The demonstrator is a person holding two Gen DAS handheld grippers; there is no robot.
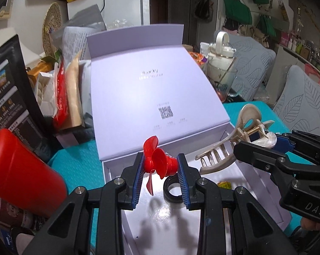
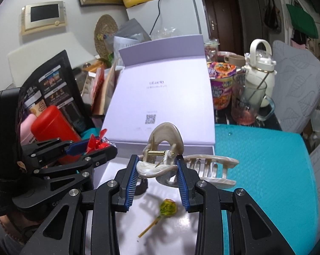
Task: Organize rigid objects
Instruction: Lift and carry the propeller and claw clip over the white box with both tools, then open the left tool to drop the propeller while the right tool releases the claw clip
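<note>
My left gripper (image 1: 160, 163) is shut on a small red fan propeller (image 1: 156, 159), held just above the white floor of an open lavender box (image 1: 160, 212). My right gripper (image 2: 157, 170) is shut on a pearly cream hair claw clip (image 2: 168, 165) by its handle end, teeth pointing right, over the same box (image 2: 174, 225). The clip (image 1: 230, 146) and right gripper (image 1: 264, 142) appear at the right of the left wrist view; the left gripper (image 2: 91, 147) with the propeller (image 2: 97, 142) shows at left of the right wrist view. A black ring (image 1: 172, 189) and a lollipop (image 2: 168, 208) lie in the box.
The box's lid (image 1: 151, 97) stands propped open behind. A red bottle (image 1: 21, 174), a black packet (image 1: 9, 97) and snack bags (image 1: 66, 97) crowd the left. A glass mug (image 2: 249, 104), white kettle (image 2: 259, 70) and noodle cup (image 2: 221, 85) stand at right on the teal mat (image 2: 262, 170).
</note>
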